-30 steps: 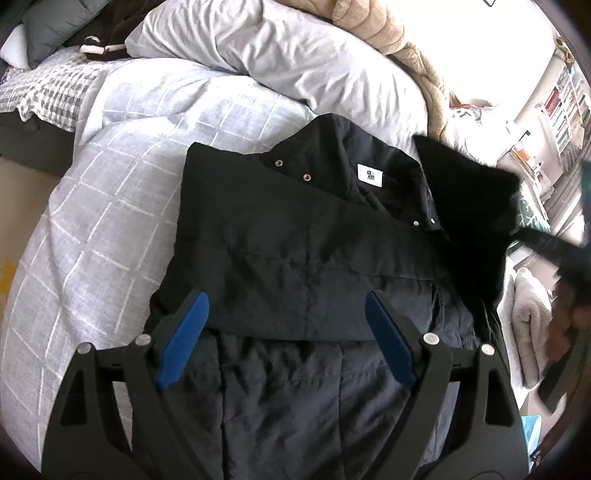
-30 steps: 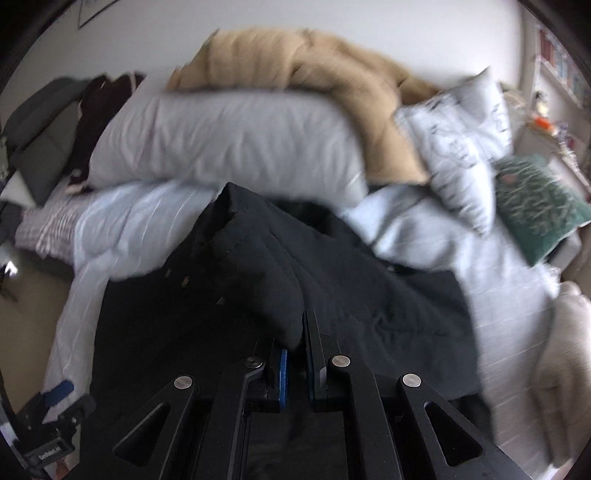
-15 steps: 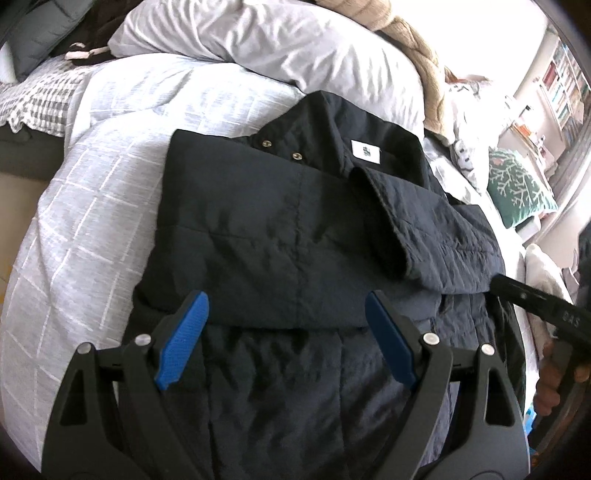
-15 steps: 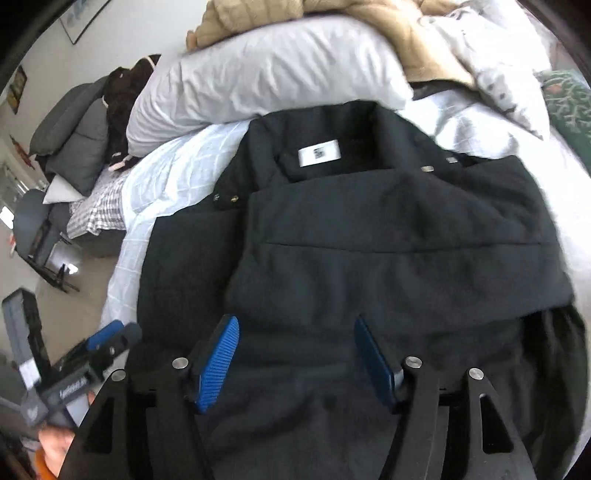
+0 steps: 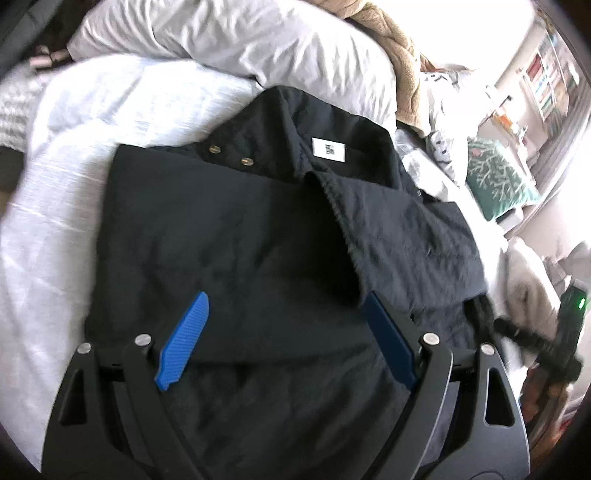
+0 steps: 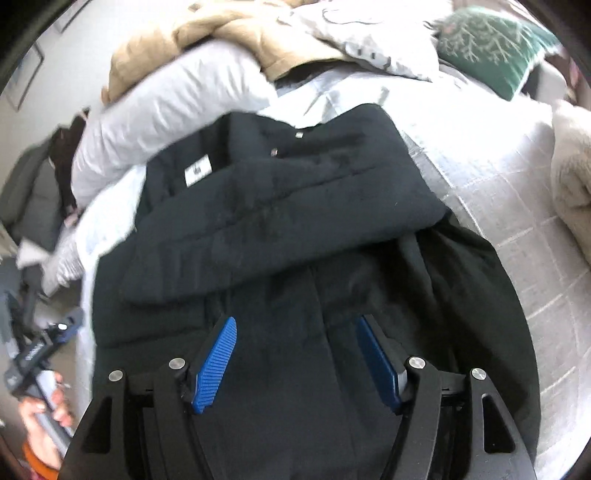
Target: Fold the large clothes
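Observation:
A large black jacket (image 5: 240, 240) lies on the bed, collar with a white label (image 5: 328, 148) at the far end, both sleeves folded across the chest. It also shows in the right wrist view (image 6: 295, 229). My left gripper (image 5: 286, 304) is open and empty, hovering over the jacket's lower half. My right gripper (image 6: 295, 325) is open and empty, above the jacket's lower front. The right gripper's body shows at the right edge of the left wrist view (image 5: 546, 343); the left gripper shows at the left edge of the right wrist view (image 6: 40, 347).
The bed has a pale checked duvet (image 5: 62, 206). A big grey pillow (image 5: 229, 40), a tan blanket (image 6: 229, 33) and a green patterned cushion (image 6: 487, 44) lie at the head. A cream fluffy throw (image 6: 572, 177) lies at the right edge.
My right gripper let go of the right sleeve, which now lies folded across the jacket, and drew back toward the hem. My left gripper stayed open and shifted slightly.

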`<action>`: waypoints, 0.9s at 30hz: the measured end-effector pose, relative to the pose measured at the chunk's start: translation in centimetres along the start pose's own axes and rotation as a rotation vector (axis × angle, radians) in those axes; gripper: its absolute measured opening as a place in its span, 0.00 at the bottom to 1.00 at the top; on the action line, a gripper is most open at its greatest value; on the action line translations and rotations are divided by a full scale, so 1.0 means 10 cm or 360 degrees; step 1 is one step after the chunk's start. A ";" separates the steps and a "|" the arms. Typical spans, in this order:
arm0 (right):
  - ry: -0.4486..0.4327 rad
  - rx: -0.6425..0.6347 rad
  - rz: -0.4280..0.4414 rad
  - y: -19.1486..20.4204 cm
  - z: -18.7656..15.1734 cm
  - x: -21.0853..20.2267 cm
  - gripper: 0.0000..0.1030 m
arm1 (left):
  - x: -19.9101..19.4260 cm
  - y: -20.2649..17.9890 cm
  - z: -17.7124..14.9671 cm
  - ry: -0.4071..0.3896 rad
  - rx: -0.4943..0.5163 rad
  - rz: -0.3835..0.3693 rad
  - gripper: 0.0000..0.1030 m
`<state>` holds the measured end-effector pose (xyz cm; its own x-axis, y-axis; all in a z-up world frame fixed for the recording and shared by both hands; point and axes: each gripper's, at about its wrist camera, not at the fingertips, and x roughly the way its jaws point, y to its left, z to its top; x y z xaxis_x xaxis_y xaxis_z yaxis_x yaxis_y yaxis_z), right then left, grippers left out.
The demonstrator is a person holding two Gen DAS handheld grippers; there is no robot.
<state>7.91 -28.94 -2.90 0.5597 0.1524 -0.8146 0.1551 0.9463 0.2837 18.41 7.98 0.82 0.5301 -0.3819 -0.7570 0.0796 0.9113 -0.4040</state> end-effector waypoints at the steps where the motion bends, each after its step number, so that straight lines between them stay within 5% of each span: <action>1: 0.0003 -0.0001 -0.0007 -0.02 0.02 0.01 0.67 | 0.09 0.00 0.04 0.0020 -0.0035 -0.0041 0.84; 6: -0.0038 -0.0043 -0.0088 -0.11 0.13 -0.06 0.67 | 0.74 -0.07 0.15 0.0204 -0.0263 -0.0215 0.70; 7: -0.0062 -0.0029 -0.0101 -0.17 0.15 -0.09 0.67 | 0.88 -0.11 0.14 0.0235 -0.0298 -0.0232 0.58; 9: -0.0125 0.0047 -0.0121 -0.34 0.20 -0.19 0.67 | 0.98 -0.20 0.13 0.0247 -0.0312 -0.0260 0.20; 11: -0.0169 0.0157 -0.0108 -0.53 0.25 -0.26 0.67 | 0.87 -0.29 0.13 0.0157 -0.0259 -0.0231 0.09; 14: -0.0215 0.0314 -0.0090 -0.79 0.30 -0.31 0.67 | 0.41 -0.40 0.09 -0.0088 -0.0172 -0.0224 0.08; 16: -0.0228 0.0362 -0.0126 -0.90 0.31 -0.30 0.67 | 0.26 -0.43 0.03 -0.0132 -0.0105 -0.0131 0.10; 19: -0.0208 0.0359 -0.0193 -0.95 0.32 -0.22 0.67 | 0.51 -0.47 -0.11 0.0119 0.0071 0.0228 0.26; 21: -0.0203 0.0325 -0.0233 -0.91 0.33 -0.18 0.67 | 0.58 -0.45 -0.12 0.0199 0.0099 0.0307 0.29; 25: -0.0324 0.0208 -0.0312 -0.77 0.37 -0.23 0.66 | 0.22 -0.59 -0.03 -0.0162 0.0099 0.0256 0.55; 27: -0.0401 0.0104 -0.0316 -0.64 0.40 -0.23 0.59 | 0.13 -0.75 0.03 -0.0295 0.0186 0.0182 0.55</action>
<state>8.85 -36.44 -0.82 0.6960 -0.1161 -0.7086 0.3286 0.9290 0.1705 18.76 0.73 3.07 0.6864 -0.2505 -0.6827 0.1017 0.9626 -0.2510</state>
